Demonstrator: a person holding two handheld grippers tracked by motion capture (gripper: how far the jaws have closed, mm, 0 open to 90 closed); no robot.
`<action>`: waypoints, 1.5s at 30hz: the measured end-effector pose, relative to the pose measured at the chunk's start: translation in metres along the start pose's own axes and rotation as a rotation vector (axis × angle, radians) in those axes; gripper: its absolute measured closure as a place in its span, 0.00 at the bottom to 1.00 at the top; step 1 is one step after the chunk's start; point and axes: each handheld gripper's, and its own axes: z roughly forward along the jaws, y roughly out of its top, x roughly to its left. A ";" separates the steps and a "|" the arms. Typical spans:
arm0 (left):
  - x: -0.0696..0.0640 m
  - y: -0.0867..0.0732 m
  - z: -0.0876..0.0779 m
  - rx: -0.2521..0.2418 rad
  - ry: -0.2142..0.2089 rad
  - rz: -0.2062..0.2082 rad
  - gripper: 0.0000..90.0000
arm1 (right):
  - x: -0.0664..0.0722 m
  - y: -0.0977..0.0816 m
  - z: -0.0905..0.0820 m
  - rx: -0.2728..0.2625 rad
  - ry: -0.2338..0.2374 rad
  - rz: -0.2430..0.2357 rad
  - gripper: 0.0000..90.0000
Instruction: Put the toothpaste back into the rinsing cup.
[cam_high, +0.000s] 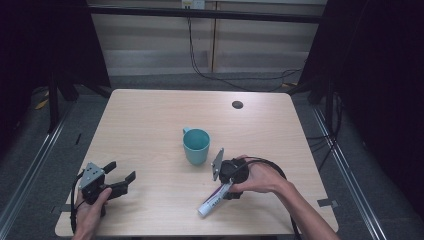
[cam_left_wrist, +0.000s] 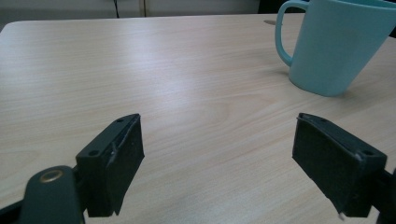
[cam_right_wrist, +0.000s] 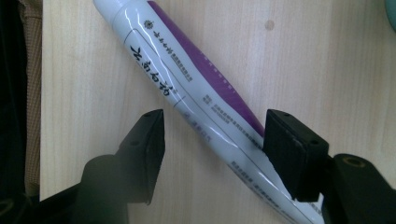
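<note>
While the right gripper (cam_right_wrist: 212, 135) straddles the tube (cam_right_wrist: 196, 79) near the counter's (cam_high: 150, 115) front edge — jaws apart, not pinching it — the left gripper (cam_left_wrist: 217, 154) rests wide open, empty, front-left.

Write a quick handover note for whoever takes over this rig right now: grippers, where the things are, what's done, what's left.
Left gripper: open, parked near the table's front left corner, holding nothing.
Right gripper: open, jaws straddling the white and purple toothpaste tube, pads not pressing on it.
Tube lies flat near the front edge; the teal plastic mug stands upright mid-table.
Done: nothing lifted yet.
Left: probably grip the tube and take it to the mug.
</note>
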 end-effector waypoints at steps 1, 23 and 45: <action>0.000 0.000 0.000 0.000 0.000 0.000 0.18 | 0.000 0.000 0.000 0.000 0.000 0.000 0.43; 0.001 0.000 0.000 0.001 0.000 -0.006 0.18 | -0.004 0.017 0.022 0.093 0.027 -0.112 0.56; 0.001 0.000 0.000 0.003 -0.001 -0.006 0.18 | -0.007 0.021 0.026 0.108 0.026 -0.104 0.72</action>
